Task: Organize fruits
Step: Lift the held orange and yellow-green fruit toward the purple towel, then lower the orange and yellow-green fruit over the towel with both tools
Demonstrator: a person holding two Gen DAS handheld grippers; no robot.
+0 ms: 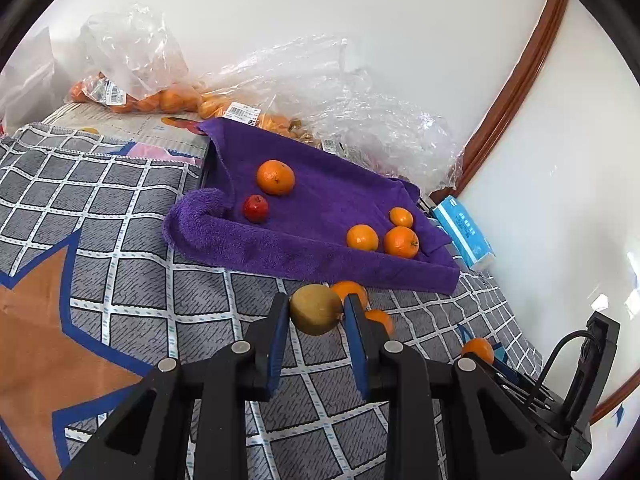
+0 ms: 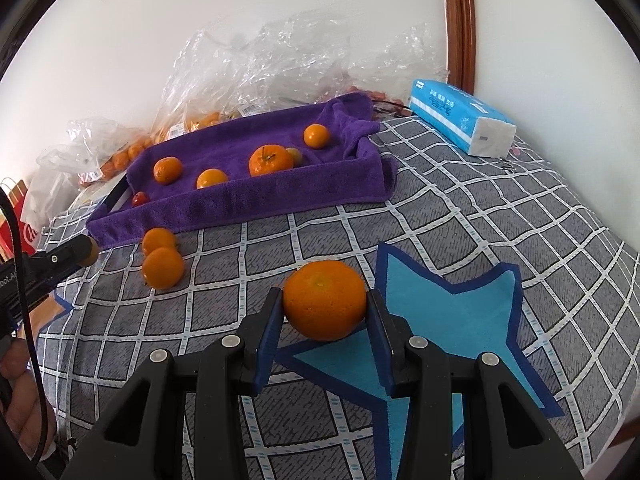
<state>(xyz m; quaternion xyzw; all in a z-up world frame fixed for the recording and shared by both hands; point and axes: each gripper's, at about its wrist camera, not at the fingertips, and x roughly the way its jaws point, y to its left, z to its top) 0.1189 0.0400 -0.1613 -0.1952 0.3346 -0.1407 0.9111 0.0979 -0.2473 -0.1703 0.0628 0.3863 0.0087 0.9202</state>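
My left gripper [image 1: 316,309] is shut on a brown-green kiwi [image 1: 315,309] and holds it above the checked bedspread, just short of the purple towel tray [image 1: 320,258]. The tray holds several oranges, such as a big one [image 1: 275,177], and a small red fruit [image 1: 256,208]. Two loose oranges [image 1: 351,290] lie right behind the kiwi. My right gripper [image 2: 325,304] is shut on a large orange [image 2: 325,299] above the bedspread, well in front of the tray [image 2: 256,200]. Two loose oranges [image 2: 163,267] lie at the tray's front left.
Clear plastic bags [image 1: 132,52] with more oranges sit against the wall behind the tray. A blue tissue pack [image 2: 460,118] lies to the tray's right. The left gripper tip [image 2: 80,254] shows at the left edge of the right wrist view. A wooden door frame [image 1: 516,92] stands at the right.
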